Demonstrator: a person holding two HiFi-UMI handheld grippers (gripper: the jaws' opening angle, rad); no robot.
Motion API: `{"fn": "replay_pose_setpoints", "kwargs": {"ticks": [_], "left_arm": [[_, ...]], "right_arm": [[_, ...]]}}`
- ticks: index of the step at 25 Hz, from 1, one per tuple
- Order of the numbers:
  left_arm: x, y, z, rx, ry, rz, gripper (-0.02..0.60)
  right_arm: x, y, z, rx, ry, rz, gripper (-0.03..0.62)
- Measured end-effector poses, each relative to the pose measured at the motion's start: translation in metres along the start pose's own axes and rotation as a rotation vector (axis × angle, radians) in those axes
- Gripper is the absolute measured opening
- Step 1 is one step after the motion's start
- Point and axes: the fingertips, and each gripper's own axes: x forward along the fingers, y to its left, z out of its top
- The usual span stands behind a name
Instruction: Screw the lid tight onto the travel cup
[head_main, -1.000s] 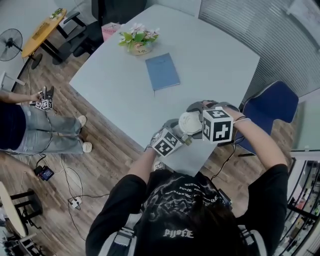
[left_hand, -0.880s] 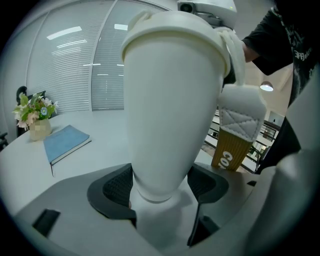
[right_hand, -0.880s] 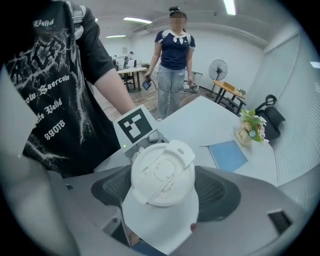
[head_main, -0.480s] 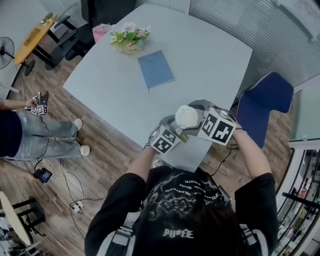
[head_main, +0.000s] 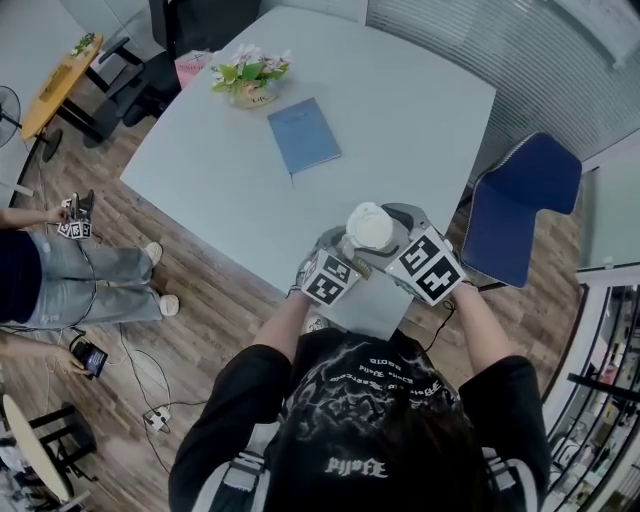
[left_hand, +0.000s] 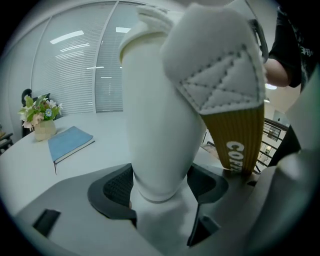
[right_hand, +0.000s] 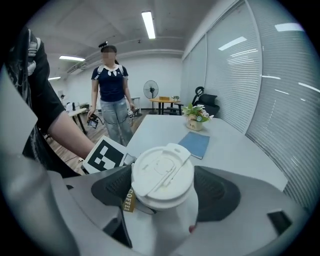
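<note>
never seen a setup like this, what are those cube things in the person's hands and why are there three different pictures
There is no robot here. A person holds a two-jaw gripper in each hand, and the patterned cubes are parts of those grippers. One picture comes from a camera on the person's head, looking down. The other two come from cameras riding on each gripper, looking along its jaws. The left gripper clamps the body of a white travel cup. The right gripper is closed around its lid. On the grey table lie a blue notebook and a small pot of flowers.
</note>
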Motion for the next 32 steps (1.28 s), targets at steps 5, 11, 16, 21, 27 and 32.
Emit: {"fn": "replay_pose_setpoints", "kwargs": {"ticks": [5,11,16,21,27,32], "left_arm": [[-0.003,-0.002,0.000,-0.011,0.002,0.021,0.359],[-0.002,-0.002,-0.001,-0.009,-0.010,0.018,0.359],[0.000,-0.001,0.000,-0.013,0.001,0.007,0.359],[0.001,0.001,-0.001,-0.013,0.008,-0.011,0.359],[0.004,0.001,-0.001,-0.021,0.009,-0.025,0.359],[0.005,0.000,-0.001,-0.029,0.020,-0.032,0.359]], "right_arm": [[-0.004,-0.001,0.001,0.116,-0.040,-0.090,0.397],[-0.003,-0.002,-0.003,0.200,-0.071,-0.080,0.400],[-0.015,-0.006,0.007,0.329,-0.173,0.074,0.432],[-0.033,-0.007,0.019,-0.105,-0.051,0.161,0.449],[-0.037,-0.011,0.022,-0.633,0.141,0.255,0.401],[-0.028,-0.013,0.005,-1.026,0.332,0.334,0.405]]}}
